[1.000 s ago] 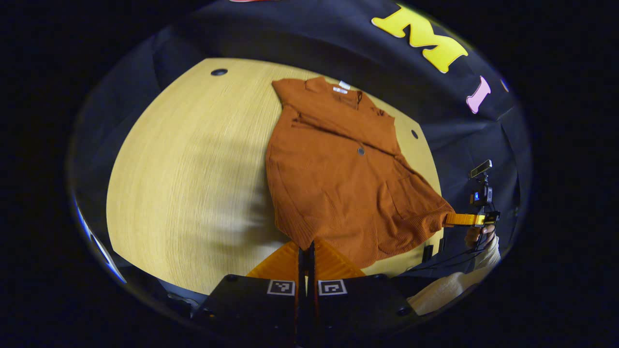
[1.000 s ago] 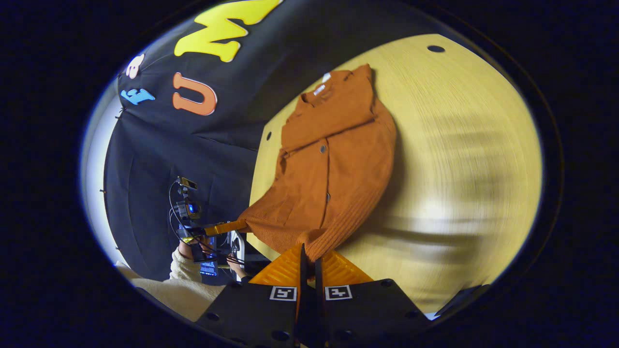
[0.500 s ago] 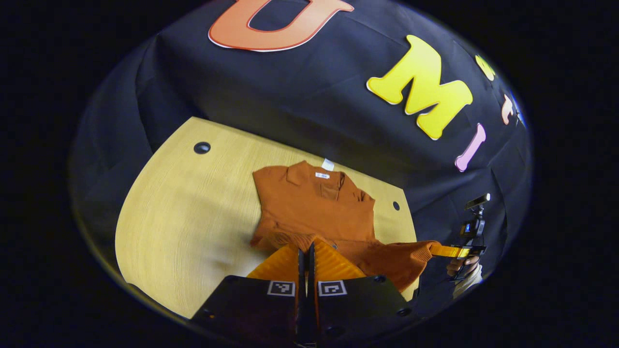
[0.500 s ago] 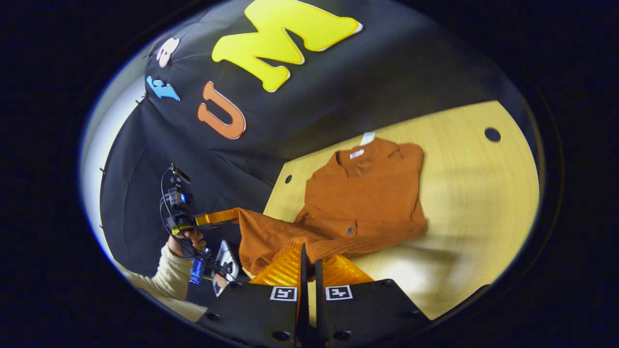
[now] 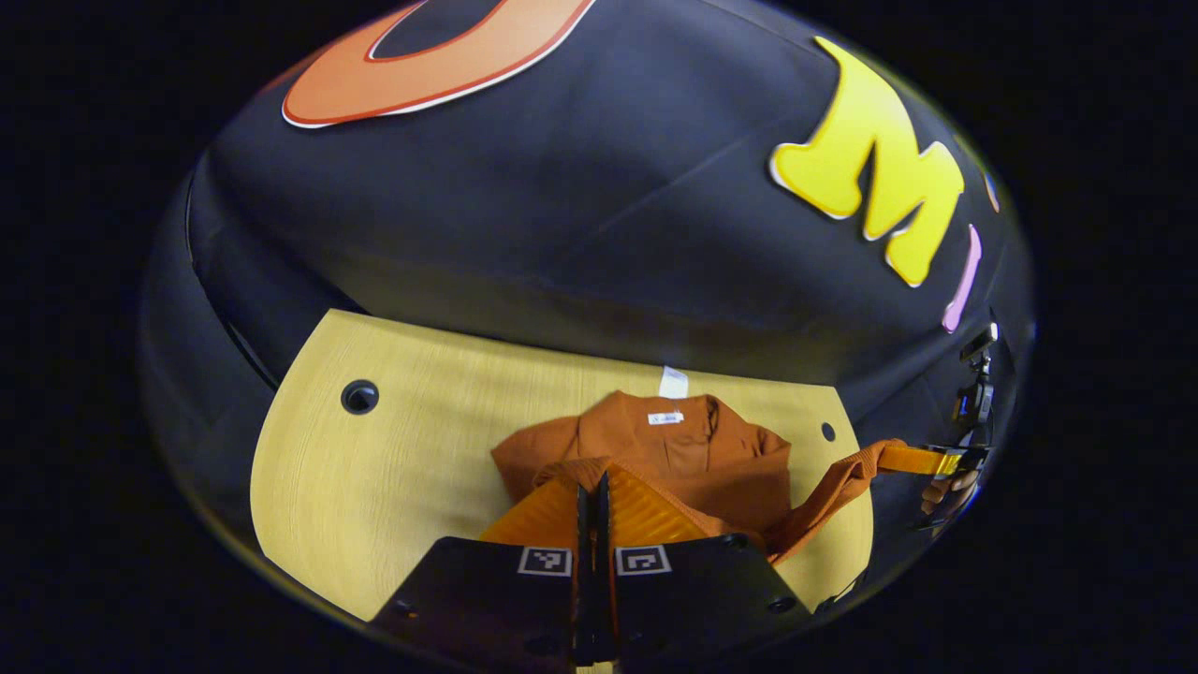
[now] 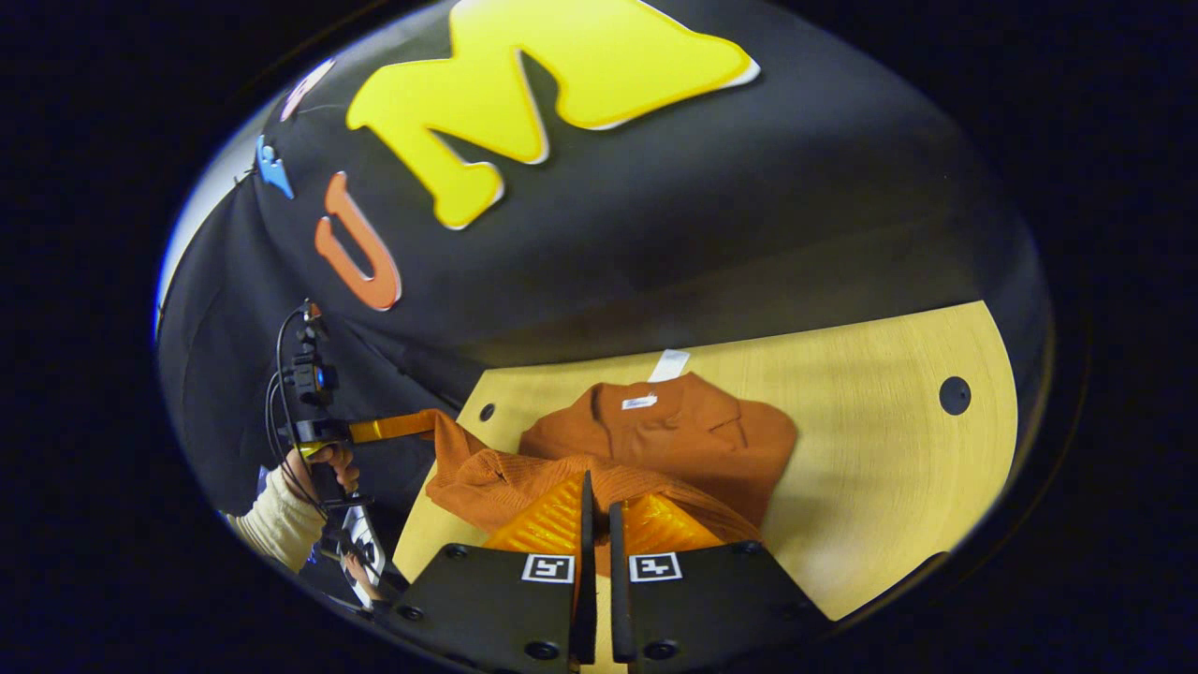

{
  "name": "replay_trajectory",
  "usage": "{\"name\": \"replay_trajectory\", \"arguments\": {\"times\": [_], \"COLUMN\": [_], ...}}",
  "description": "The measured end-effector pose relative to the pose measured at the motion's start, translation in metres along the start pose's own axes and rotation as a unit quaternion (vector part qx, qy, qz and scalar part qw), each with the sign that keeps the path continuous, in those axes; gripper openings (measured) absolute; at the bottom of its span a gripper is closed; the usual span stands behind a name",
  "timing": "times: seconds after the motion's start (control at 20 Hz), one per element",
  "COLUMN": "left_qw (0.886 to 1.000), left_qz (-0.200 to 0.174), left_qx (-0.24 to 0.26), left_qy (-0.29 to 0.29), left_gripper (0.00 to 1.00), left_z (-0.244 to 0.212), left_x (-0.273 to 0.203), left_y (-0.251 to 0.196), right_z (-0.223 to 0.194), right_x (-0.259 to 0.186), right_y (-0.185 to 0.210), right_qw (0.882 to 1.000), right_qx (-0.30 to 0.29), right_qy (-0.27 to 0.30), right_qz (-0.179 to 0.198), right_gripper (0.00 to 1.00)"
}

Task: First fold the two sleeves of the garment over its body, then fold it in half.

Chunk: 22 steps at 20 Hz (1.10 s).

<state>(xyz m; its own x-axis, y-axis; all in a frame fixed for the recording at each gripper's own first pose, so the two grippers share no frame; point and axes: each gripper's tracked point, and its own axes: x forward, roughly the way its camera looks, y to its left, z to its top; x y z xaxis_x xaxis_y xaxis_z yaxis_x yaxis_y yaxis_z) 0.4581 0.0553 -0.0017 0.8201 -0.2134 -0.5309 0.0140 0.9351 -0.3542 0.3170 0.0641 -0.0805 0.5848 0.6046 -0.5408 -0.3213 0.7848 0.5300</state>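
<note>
The rust-orange cardigan (image 5: 683,449) lies near the desk (image 5: 393,468) far edge, its hem lifted toward the collar — left gripper (image 5: 591,487) and right gripper (image 6: 596,491) each hold one hem corner, jaws clamped together on it.

- Black plates with screw holes and two square black-and-white markers are seen on the left tool (image 5: 591,487) and the right tool (image 6: 596,487).
- A cream knitted sleeve (image 6: 271,524) is worn.
- Black cables (image 6: 278,374) are looped beside it.
</note>
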Motion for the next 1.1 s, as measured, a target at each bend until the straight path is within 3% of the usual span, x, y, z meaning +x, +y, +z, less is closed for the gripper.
{"name": "replay_trajectory", "arguments": {"times": [0.15, 0.3, 0.4, 0.45, 0.55, 0.8, 0.85, 0.9, 0.95, 1.1], "left_qw": [1.000, 0.998, 0.995, 0.993, 0.989, 0.989, 0.988, 0.986, 0.984, 0.975], "left_qz": [0.012, 0.030, 0.021, 0.017, 0.004, -0.025, -0.029, -0.035, -0.048, -0.081], "left_qx": [-0.023, -0.045, -0.088, -0.113, -0.141, -0.147, -0.153, -0.161, -0.173, -0.207], "left_qy": [-0.008, 0.023, 0.040, 0.041, 0.035, 0.008, 0.004, 0.000, -0.003, -0.012], "left_gripper": [0.03, 0.03, 0.03, 0.07, 0.04, 0.06, 0.06, 0.06, 0.07, 0.16], "left_z": [0.009, -0.019, -0.036, -0.039, -0.037, -0.022, -0.020, -0.018, -0.014, -0.006], "left_x": [0.051, 0.091, 0.103, 0.104, 0.099, 0.096, 0.093, 0.091, 0.090, 0.084], "left_y": [0.017, 0.036, 0.044, 0.046, 0.052, 0.045, 0.042, 0.039, 0.033, 0.020], "right_z": [0.009, -0.006, -0.017, -0.019, -0.014, 0.001, 0.000, 0.003, 0.007, 0.019], "right_x": [0.050, 0.084, 0.095, 0.090, 0.088, 0.089, 0.087, 0.087, 0.083, 0.078], "right_y": [-0.043, -0.085, -0.118, -0.121, -0.122, -0.110, -0.104, -0.101, -0.099, -0.088], "right_qw": [0.999, 0.994, 0.990, 0.989, 0.986, 0.982, 0.981, 0.981, 0.979, 0.979], "right_qx": [0.040, 0.080, 0.104, 0.118, 0.145, 0.178, 0.184, 0.187, 0.194, 0.192], "right_qy": [-0.006, 0.019, 0.025, 0.022, 0.012, -0.034, -0.039, -0.045, -0.055, -0.068], "right_qz": [-0.035, -0.067, -0.092, -0.091, -0.080, -0.051, -0.043, -0.039, -0.033, -0.019], "right_gripper": [0.07, 0.07, 0.07, 0.07, 0.07, 0.10, 0.19, 0.12, 0.12, 0.38]}}
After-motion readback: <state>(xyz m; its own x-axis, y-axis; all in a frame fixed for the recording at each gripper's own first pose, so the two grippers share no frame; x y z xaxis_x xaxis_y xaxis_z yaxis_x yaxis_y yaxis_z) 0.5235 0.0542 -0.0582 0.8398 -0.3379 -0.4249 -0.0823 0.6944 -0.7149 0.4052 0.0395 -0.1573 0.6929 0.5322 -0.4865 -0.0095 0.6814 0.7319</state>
